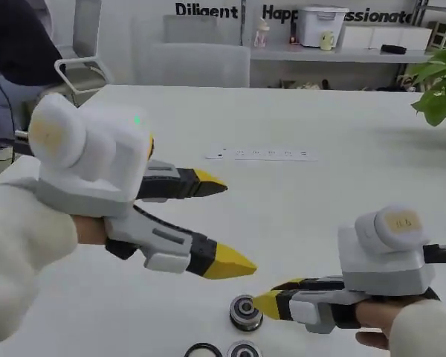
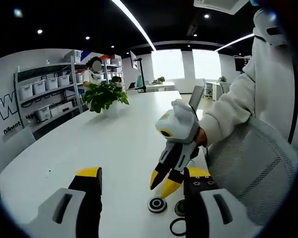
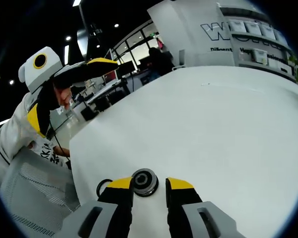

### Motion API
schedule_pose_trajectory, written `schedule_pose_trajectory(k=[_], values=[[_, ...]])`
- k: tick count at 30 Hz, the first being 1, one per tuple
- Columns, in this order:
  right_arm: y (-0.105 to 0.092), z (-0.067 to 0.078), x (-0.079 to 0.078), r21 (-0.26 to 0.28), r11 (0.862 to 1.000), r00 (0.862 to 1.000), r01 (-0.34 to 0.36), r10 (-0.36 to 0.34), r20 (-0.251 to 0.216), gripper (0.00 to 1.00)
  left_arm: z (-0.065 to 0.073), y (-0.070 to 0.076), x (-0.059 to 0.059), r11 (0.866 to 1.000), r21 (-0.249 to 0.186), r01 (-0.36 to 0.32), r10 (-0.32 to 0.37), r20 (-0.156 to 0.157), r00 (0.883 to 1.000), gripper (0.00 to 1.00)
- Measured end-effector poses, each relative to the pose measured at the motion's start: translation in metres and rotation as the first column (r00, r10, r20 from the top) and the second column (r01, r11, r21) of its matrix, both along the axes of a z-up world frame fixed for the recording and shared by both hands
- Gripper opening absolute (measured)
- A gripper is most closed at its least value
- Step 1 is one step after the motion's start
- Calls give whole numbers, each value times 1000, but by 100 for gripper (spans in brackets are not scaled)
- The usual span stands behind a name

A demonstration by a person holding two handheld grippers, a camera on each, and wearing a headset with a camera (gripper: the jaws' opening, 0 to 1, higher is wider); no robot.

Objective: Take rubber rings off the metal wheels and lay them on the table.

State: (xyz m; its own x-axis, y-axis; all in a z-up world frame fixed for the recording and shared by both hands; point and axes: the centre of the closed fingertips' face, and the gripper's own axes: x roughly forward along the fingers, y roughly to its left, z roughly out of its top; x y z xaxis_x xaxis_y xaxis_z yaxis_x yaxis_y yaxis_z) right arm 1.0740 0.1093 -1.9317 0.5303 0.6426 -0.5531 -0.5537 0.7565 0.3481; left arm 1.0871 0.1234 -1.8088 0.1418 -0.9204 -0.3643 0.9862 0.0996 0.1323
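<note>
Lying flat on the white table (image 1: 334,193) near our edge, 1 metal wheel (image 1: 245,311) with a dark outer band is sitting just ahead of the 2 yellow tips in the right gripper view, between them. We are holding the right gripper (image 1: 271,299) low over the table with its jaws parted and released, clamping nothing. 1 tip is resting just beside the wheel, and we are unable to tell whether it is touching. A loose black rubber ring (image 1: 203,349) and a 2nd wheel (image 1: 244,349) are lying side by side on the table, nearer to us. We are holding the left gripper (image 1: 238,224) raised above the table with its jaws spread wide, gripping nothing. A potted plant (image 1: 438,89) is standing at the far right
</note>
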Motion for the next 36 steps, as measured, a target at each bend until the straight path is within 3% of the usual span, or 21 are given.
schedule_pose_trajectory(k=[4, 7, 9, 12, 15, 19, 25, 27, 30, 32, 36], values=[[1, -7, -4, -47, 998, 999, -35, 36, 3, 24, -16, -6, -1, 1000, -4, -11, 11, 18, 1000, 57], [3, -13, -8, -82, 994, 998, -68, 69, 2, 23, -32, -9, -3, 1000, -5, -20, 20, 12, 1000, 47], [4, -15, -10, -102, 991, 996, -88, 89, 5, 23, -47, -9, -4, 999, 10, -31, 31, 8, 999, 43], [6, -17, -12, -125, 986, 994, -108, 111, 10, 23, -73, -7, -11, 997, 79, -11, 12, -8, 1000, 43], [5, -19, -11, -142, 983, 992, -119, 123, 23, 24, -86, -8, -15, 994, 109, 6, -5, -13, 1000, 41], [5, -21, -11, -155, 980, 990, -127, 134, 37, 24, -98, -10, -13, 994, 113, -8, 12, -40, 999, 35], [5, -26, -12, -190, 971, 987, -147, 158, 43, 23, -115, -7, -9, 988, 144, -55, 61, -38, 997, 23], [5, -26, -13, -196, 969, 986, -151, 163, 47, 23, -120, -6, -10, 987, 152, -57, 67, -61, 996, 22], [6, -25, -12, -195, 969, 985, -152, 166, 54, 23, -128, -5, -12, 982, 178, -54, 65, -55, 996, 21], [6, -25, -12, -196, 969, 984, -153, 168, 60, 22, -130, -4, -11, 981, 187, -55, 66, -53, 996, 18], [7, -28, -13, -197, 968, 984, -157, 171, 55, 21, -130, -4, -10, 982, 178, -66, 81, -78, 994, 15]])
